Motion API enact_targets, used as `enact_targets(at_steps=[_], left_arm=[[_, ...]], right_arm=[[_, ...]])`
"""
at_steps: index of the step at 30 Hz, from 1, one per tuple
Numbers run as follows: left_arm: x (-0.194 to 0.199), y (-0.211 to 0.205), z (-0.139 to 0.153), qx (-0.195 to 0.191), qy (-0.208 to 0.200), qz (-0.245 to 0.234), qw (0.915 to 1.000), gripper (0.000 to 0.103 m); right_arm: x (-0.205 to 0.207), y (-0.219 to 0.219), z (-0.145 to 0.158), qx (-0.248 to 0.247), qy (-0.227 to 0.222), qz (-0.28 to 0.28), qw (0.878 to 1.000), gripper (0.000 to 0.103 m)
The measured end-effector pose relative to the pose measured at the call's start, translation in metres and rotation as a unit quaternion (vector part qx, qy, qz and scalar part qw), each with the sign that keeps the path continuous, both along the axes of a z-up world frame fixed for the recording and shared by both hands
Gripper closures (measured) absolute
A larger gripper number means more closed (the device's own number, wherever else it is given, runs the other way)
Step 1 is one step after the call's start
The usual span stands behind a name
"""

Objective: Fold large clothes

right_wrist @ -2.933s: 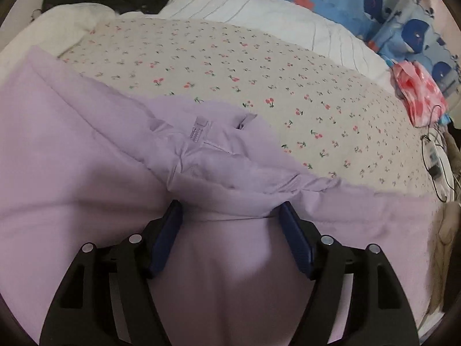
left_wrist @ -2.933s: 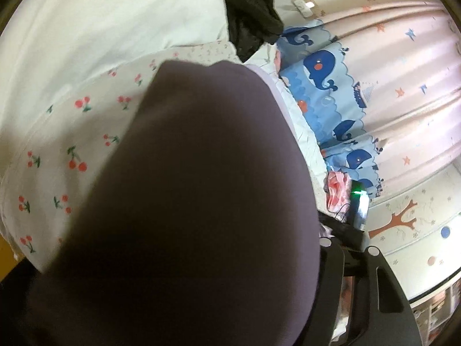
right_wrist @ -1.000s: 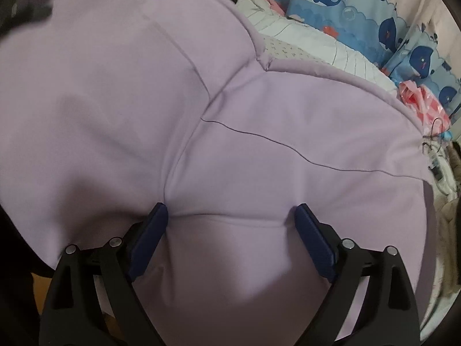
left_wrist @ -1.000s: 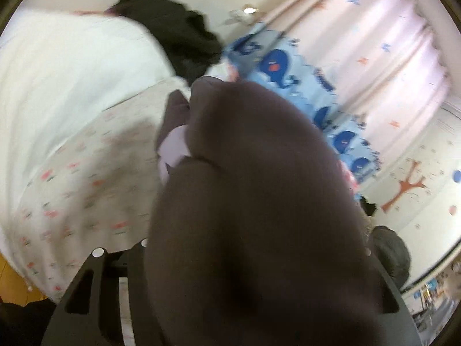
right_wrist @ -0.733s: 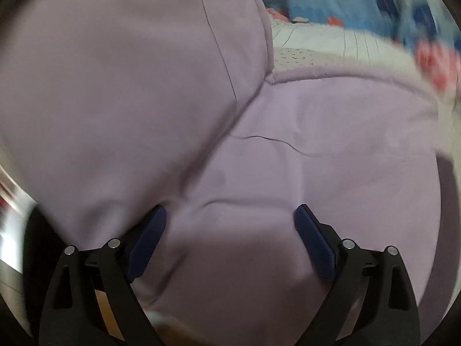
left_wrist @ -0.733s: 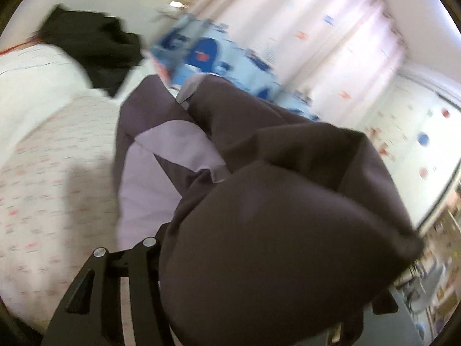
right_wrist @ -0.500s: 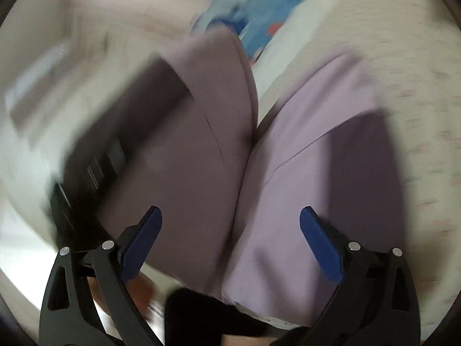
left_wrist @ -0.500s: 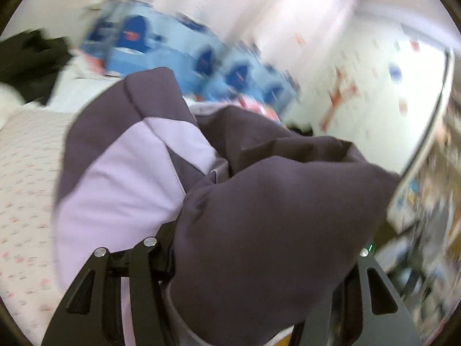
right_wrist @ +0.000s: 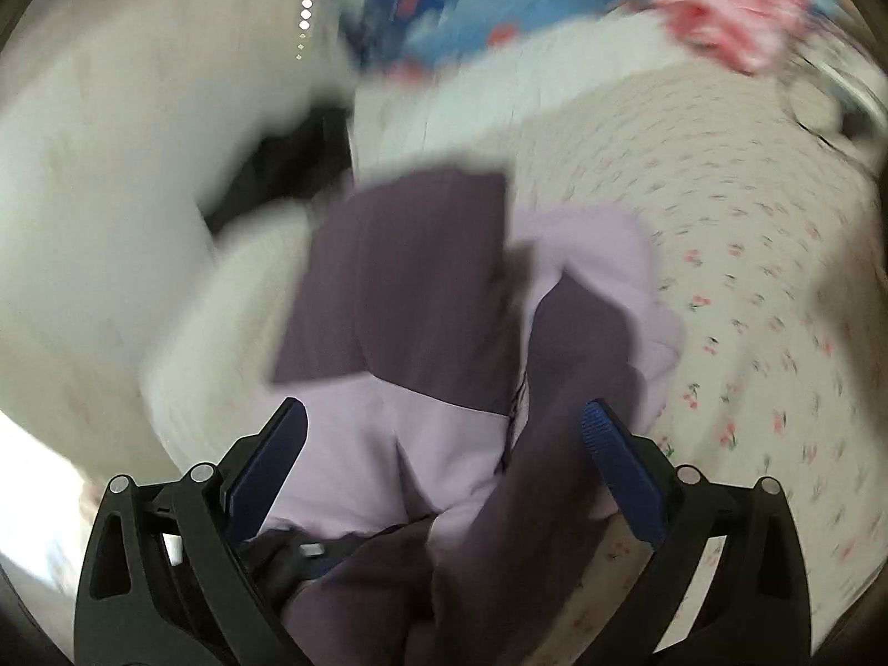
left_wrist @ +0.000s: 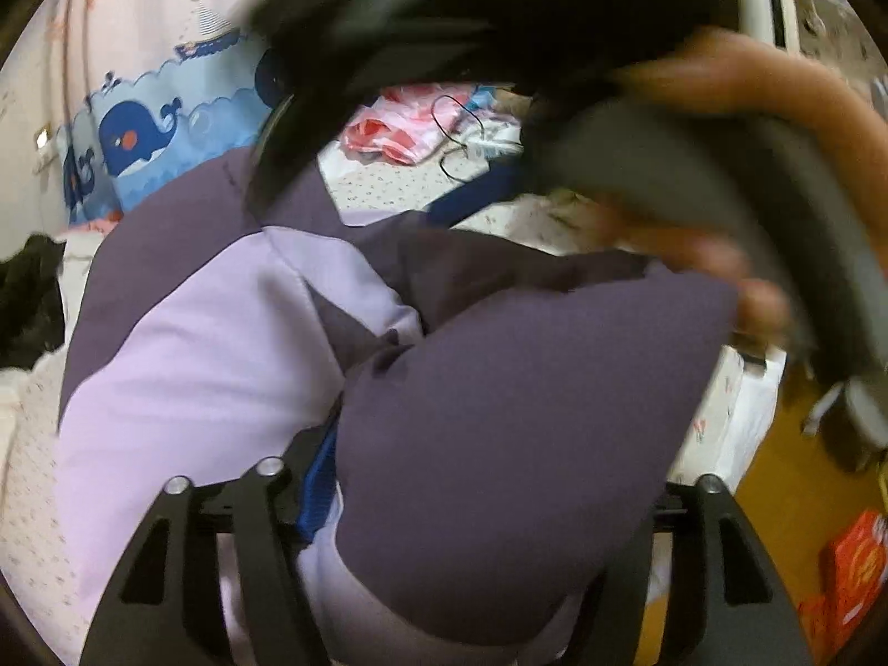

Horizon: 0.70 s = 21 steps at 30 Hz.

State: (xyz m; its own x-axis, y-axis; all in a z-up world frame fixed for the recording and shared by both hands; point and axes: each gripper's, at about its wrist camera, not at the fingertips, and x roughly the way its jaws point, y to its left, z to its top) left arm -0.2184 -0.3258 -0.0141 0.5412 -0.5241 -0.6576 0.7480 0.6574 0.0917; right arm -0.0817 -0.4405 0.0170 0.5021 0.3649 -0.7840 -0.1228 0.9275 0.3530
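Note:
A large lilac garment (right_wrist: 460, 333) lies in folded layers on the cherry-print bed sheet (right_wrist: 749, 277), its shaded parts dark purple. My right gripper (right_wrist: 444, 408) hovers over it, its jaws spreading still wider, and the cloth touches neither blue pad. In the left wrist view a thick bunch of the lilac garment (left_wrist: 499, 416) bulges up between the fingers of my left gripper (left_wrist: 494, 444) and hides the right finger. Those jaws are opening, with the cloth still against the left pad (left_wrist: 319, 477). A blurred hand (left_wrist: 777, 94) with the other gripper crosses the upper right.
Whale-print pillows (left_wrist: 133, 139) line the far side of the bed. A pink cloth (left_wrist: 388, 127) and a cable lie by them. A black garment (left_wrist: 28, 299) sits at the left, a white duvet (right_wrist: 83, 166) beside it. Past the bed's right edge is orange floor with a red box (left_wrist: 849, 571).
My left gripper swung sideways and rolled, carrying the bunched cloth across the bed. My right gripper rose off the flat cloth, which now lies folded below it.

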Motion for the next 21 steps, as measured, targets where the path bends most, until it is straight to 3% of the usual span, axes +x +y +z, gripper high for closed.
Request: enact_targets(at_steps=[1,3,5,7,9,11,13,14,15,17,19,21], left_arm=[[-0.007,0.009,0.003,0.001,0.006,-0.002,1.0,0.036],[-0.011,0.021,0.012,-0.002,0.049,-0.021,0.9986,0.035],[-0.011,0.048,0.028,-0.041,0.104,-0.04,0.9929,0.035],[-0.004,0.085,0.045,-0.097,0.15,-0.028,0.9836,0.035],[0.015,0.139,0.057,-0.148,0.165,0.031,0.9745,0.033],[0.053,0.186,0.055,-0.164,0.169,0.121,0.9643,0.027],[0.093,0.217,0.037,-0.182,0.213,0.171,0.9446,0.027],[0.116,0.23,0.018,-0.192,0.252,0.192,0.9288,0.027],[0.131,0.233,0.001,-0.198,0.282,0.198,0.9178,0.026],[0.152,0.234,-0.036,-0.231,0.341,0.191,0.8912,0.006],[0.159,0.224,-0.057,-0.277,0.386,0.17,0.8631,0.006],[0.152,0.211,-0.045,-0.249,0.352,0.159,0.888,0.005]], right_arm=[[0.006,0.011,-0.011,-0.05,0.019,0.002,0.999,0.007],[0.007,0.013,-0.025,-0.069,0.033,-0.001,0.997,0.007],[0.003,0.007,-0.034,-0.074,0.038,-0.015,0.996,0.007],[-0.005,0.001,-0.042,-0.078,0.041,-0.031,0.996,0.007],[-0.016,-0.002,-0.048,-0.086,0.045,-0.041,0.994,0.007],[-0.023,-0.004,-0.054,-0.073,0.048,-0.052,0.995,0.007],[-0.033,-0.01,-0.063,-0.029,0.046,-0.07,0.996,0.007],[-0.038,-0.011,-0.065,-0.017,0.044,-0.075,0.996,0.007],[-0.043,-0.011,-0.069,0.0,0.039,-0.084,0.996,0.007],[-0.05,-0.01,-0.074,0.027,0.03,-0.101,0.994,0.007],[-0.057,-0.009,-0.08,0.064,0.015,-0.117,0.991,0.007],[-0.059,-0.008,-0.085,0.092,0.002,-0.131,0.987,0.007]])
